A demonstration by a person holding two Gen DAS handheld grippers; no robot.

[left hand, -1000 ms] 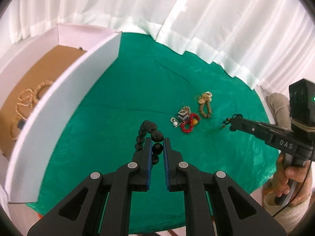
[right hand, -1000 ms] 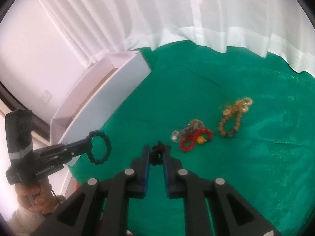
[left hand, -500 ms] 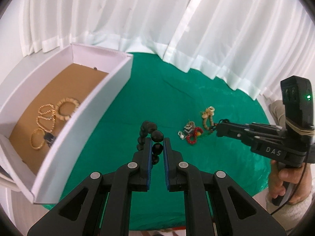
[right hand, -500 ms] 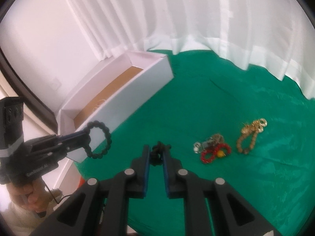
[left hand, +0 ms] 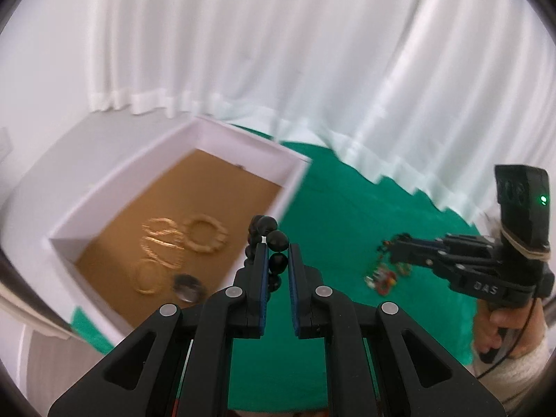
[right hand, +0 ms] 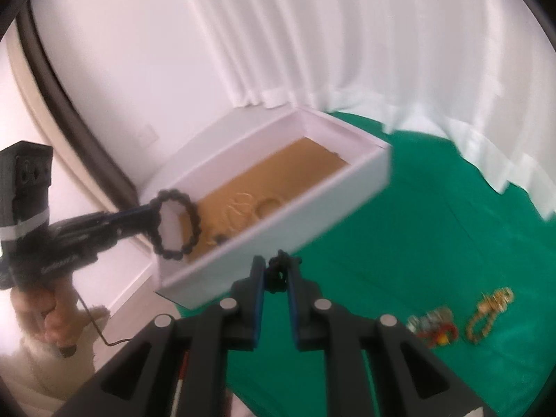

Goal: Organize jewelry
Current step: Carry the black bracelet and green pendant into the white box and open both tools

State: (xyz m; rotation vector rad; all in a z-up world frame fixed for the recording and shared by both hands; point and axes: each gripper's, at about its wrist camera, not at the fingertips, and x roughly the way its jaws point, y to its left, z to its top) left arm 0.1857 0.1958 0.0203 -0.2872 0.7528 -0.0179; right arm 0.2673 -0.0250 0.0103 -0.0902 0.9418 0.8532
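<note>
My left gripper is shut on a black bead bracelet and holds it in the air by the near end of the white box; the bracelet also shows as a ring in the right wrist view. The box has a brown floor with gold and beige bracelets lying in it. My right gripper is shut on a small dark piece of jewelry, above the green cloth beside the box.
A red bracelet with small charms and a brown bead bracelet with gold charms lie on the cloth to the right. White curtains hang behind the table. The table edge runs along the front.
Both grippers have swung left toward the box and risen. The box interior now fills more of both views. Each gripper still holds its piece.
</note>
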